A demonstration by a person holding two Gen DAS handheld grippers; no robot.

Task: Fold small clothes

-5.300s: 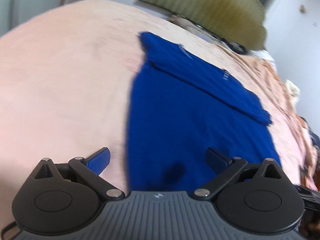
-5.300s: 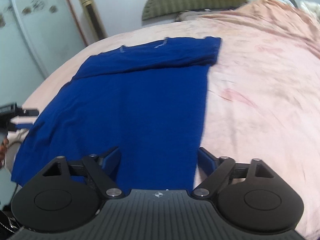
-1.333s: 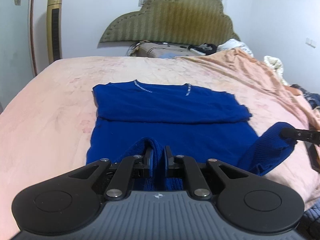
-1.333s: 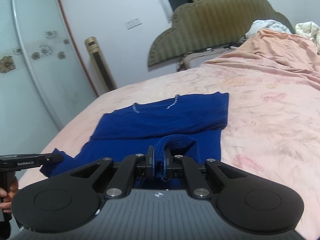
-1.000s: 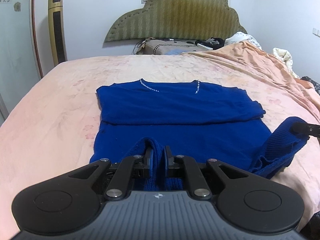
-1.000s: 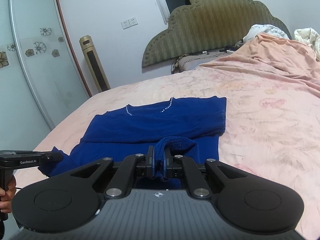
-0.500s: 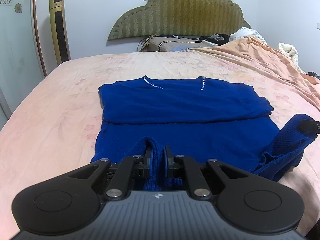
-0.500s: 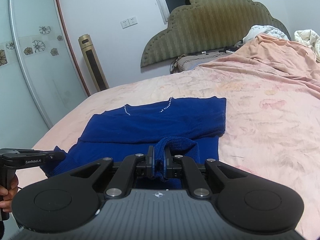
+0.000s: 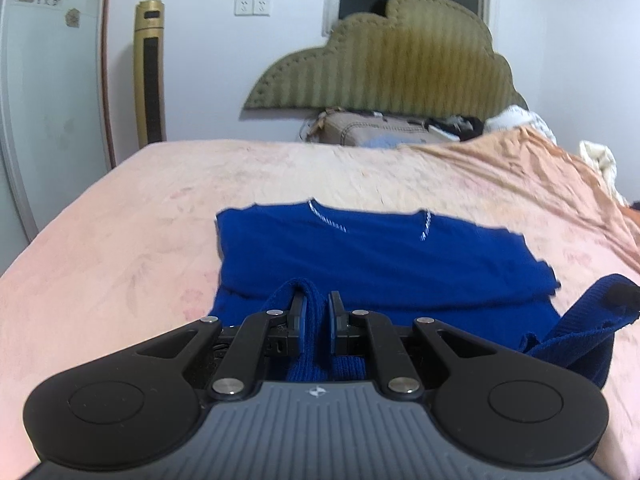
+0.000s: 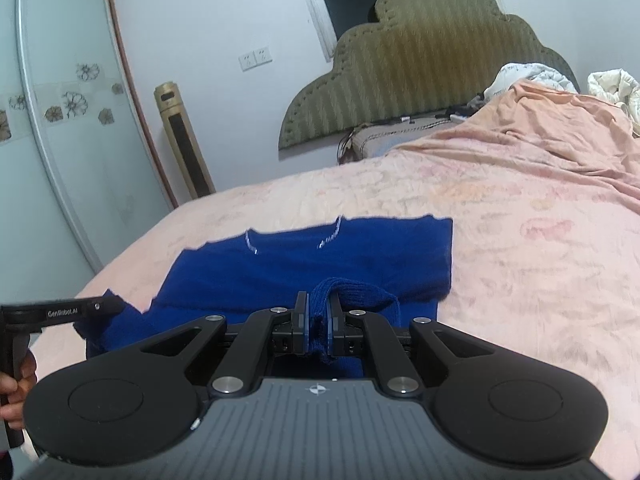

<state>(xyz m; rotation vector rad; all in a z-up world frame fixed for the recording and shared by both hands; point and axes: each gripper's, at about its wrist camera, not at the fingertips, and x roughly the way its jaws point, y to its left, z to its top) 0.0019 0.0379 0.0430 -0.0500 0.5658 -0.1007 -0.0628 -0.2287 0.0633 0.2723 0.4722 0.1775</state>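
Note:
A blue knit sweater (image 9: 380, 256) lies on the pink bedspread (image 9: 120, 240), neckline toward the headboard, sleeves folded across the chest. My left gripper (image 9: 316, 312) is shut on the sweater's near left hem corner and holds it raised. My right gripper (image 10: 318, 312) is shut on the near right hem corner of the sweater (image 10: 320, 268), also raised. The right gripper's tip with its bunched corner shows at the right edge of the left wrist view (image 9: 622, 298). The left gripper shows at the left edge of the right wrist view (image 10: 64, 312).
An olive padded headboard (image 9: 392, 76) stands at the far end, with a pillow (image 9: 372, 132) and clutter below it. A gold tower fan (image 9: 150, 72) stands by the wall at left. Crumpled bedding (image 10: 616, 88) lies at the far right. A glass wardrobe door (image 10: 60, 140) is on the left.
Both grippers have lifted and carried the held hem forward toward the neckline. Less of the lower sweater shows in front of them now. Both grips stay shut.

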